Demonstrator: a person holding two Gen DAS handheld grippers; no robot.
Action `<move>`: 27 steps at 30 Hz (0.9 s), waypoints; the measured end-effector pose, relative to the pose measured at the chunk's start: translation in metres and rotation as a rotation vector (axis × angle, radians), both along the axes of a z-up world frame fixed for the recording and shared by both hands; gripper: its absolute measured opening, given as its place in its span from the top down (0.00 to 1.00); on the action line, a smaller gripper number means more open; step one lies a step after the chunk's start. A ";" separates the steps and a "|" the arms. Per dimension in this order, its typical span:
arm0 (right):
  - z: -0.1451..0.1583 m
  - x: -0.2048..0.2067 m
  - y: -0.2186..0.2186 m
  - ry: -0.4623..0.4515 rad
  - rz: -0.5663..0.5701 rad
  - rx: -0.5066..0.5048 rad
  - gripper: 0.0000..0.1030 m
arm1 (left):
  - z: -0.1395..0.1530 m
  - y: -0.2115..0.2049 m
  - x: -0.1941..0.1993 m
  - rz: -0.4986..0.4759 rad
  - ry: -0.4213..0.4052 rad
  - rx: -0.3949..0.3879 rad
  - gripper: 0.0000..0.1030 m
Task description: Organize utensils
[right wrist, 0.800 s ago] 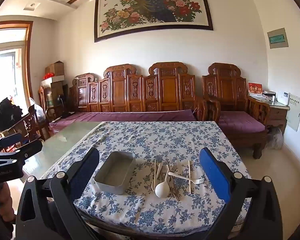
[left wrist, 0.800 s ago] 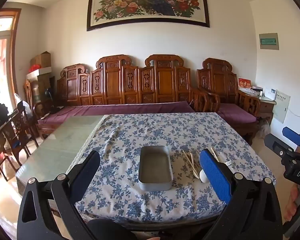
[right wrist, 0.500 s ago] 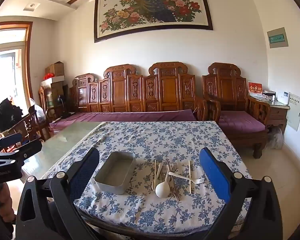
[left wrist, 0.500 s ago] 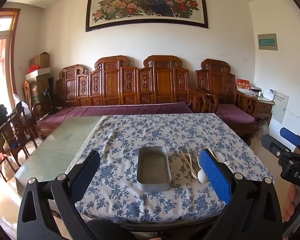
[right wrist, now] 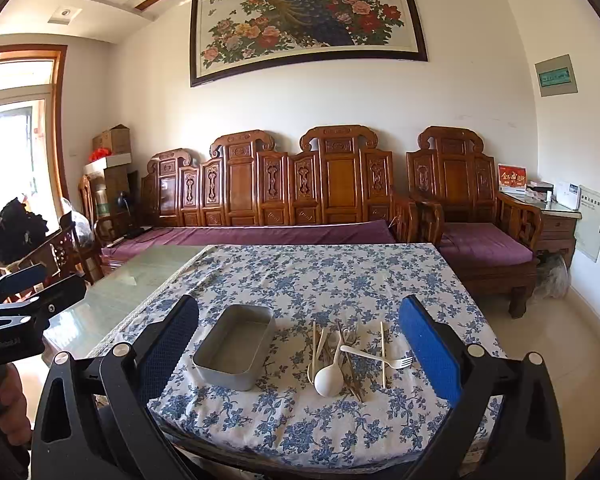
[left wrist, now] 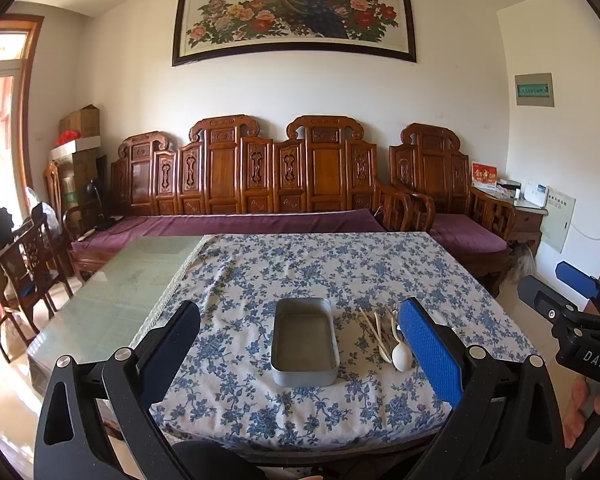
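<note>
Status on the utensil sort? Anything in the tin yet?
Done: nothing; the metal tin is empty. In hand: nothing; the left gripper and right gripper are open, short of the table. Left: the whole pile beside the tin, including the white spoon, white fork and chopsticks.

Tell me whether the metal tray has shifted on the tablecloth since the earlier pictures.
No. The metal tray lies in the same spot on the floral tablecloth, left of the white spoon and beside the utensil pile, as before.
</note>
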State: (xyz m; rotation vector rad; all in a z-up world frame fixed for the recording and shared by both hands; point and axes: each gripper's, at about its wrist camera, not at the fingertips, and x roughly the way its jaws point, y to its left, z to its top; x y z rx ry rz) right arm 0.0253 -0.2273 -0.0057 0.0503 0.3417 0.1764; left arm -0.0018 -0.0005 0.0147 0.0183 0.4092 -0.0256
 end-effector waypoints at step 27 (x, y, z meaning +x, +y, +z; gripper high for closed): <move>0.006 -0.003 0.006 -0.008 0.007 0.002 0.02 | -0.002 0.001 -0.002 0.000 -0.006 0.000 0.06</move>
